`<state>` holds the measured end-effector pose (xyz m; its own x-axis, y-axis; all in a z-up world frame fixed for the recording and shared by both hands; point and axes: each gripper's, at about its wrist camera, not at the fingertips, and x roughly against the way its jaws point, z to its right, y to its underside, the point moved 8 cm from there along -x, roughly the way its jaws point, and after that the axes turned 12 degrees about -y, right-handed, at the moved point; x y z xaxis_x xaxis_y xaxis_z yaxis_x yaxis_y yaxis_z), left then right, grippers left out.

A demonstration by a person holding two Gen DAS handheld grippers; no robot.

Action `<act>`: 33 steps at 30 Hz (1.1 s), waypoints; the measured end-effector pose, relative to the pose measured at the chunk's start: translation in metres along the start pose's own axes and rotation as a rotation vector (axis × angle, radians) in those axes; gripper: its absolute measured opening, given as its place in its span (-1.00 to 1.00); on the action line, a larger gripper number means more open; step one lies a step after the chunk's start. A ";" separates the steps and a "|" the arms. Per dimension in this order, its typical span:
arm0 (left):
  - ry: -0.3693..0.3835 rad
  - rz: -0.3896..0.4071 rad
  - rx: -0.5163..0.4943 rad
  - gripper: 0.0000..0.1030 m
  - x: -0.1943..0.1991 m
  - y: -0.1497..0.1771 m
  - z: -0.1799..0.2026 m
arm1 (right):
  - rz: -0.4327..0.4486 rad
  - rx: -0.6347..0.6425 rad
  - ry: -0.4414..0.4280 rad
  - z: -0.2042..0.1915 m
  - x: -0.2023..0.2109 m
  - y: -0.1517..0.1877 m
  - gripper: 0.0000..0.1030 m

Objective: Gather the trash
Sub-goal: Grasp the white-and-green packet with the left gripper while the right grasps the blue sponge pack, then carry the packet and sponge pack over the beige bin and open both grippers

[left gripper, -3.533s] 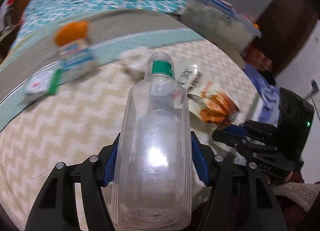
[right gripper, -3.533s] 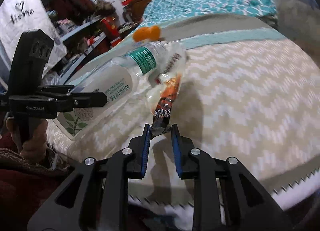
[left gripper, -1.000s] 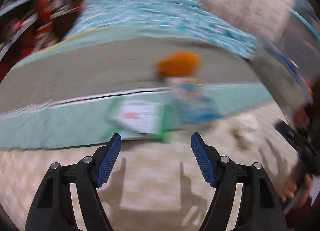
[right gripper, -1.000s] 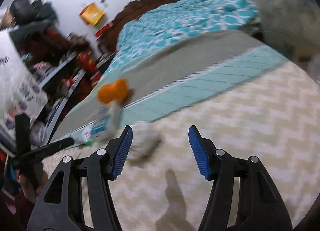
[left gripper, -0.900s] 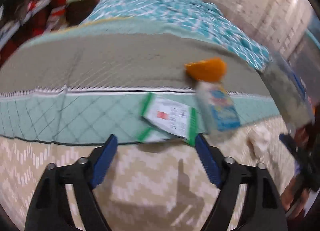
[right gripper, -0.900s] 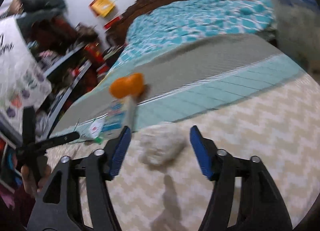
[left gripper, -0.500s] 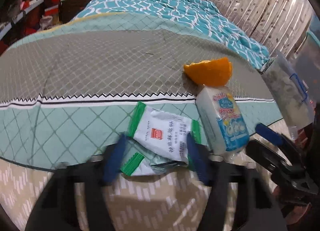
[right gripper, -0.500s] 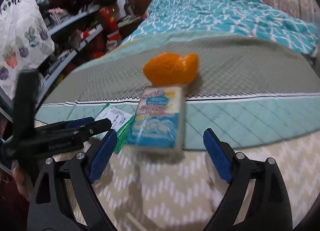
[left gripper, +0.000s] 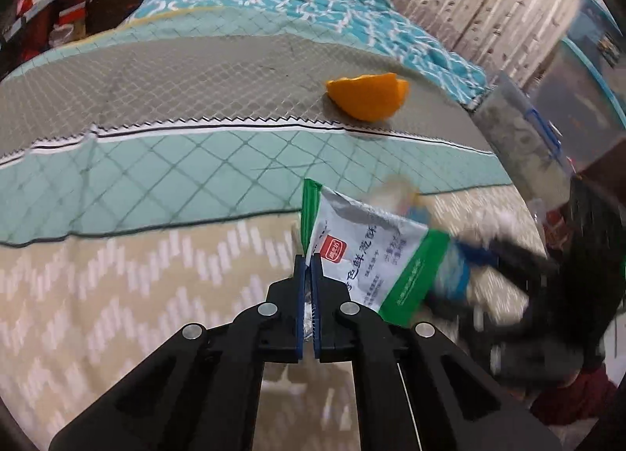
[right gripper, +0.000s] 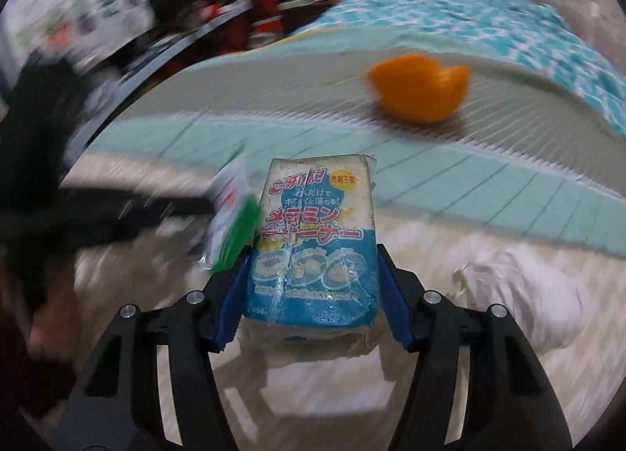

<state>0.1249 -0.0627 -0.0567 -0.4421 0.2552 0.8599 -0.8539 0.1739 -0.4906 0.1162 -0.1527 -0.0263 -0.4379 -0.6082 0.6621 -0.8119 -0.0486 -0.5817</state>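
My left gripper [left gripper: 308, 267] is shut on the edge of a white and green snack wrapper [left gripper: 367, 255], held above the bed. My right gripper [right gripper: 313, 282] is shut on a blue and white sponge pack [right gripper: 317, 243], lifted off the blanket. The wrapper also shows blurred in the right wrist view [right gripper: 232, 228], left of the pack. An orange peel [left gripper: 369, 97] lies on the grey quilt band; it also shows in the right wrist view [right gripper: 420, 93]. A crumpled white tissue [right gripper: 516, 294] lies on the beige blanket to the right.
The bed carries a beige zigzag blanket [left gripper: 117, 294] and a teal quilted band [left gripper: 156, 177]. Clear plastic storage boxes [left gripper: 547, 130] stand at the bed's right side. Cluttered shelves [right gripper: 195, 1] stand to the left.
Both grippers were open half a second ago. Now the left has closed on the snack wrapper and the right on the sponge pack, and both items are lifted towards me.
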 end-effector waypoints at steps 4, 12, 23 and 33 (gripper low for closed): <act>-0.109 0.066 0.010 -0.04 0.029 0.000 -0.018 | 0.012 -0.006 -0.020 -0.023 0.009 0.025 0.20; -0.143 0.131 0.074 0.16 0.069 0.002 -0.041 | 0.155 -0.145 0.038 0.013 0.052 0.026 0.20; -0.337 0.024 -0.027 0.32 0.011 0.034 -0.029 | 0.274 -0.135 0.076 0.017 0.086 0.021 0.20; -0.066 0.044 -0.041 -0.87 0.031 0.027 0.017 | 0.488 -0.236 0.178 0.062 0.162 0.032 0.20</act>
<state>0.0834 -0.0663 -0.0407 -0.4973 0.2008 0.8440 -0.8217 0.2031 -0.5325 0.0429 -0.3015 0.0329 -0.8253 -0.3723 0.4246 -0.5549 0.3954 -0.7319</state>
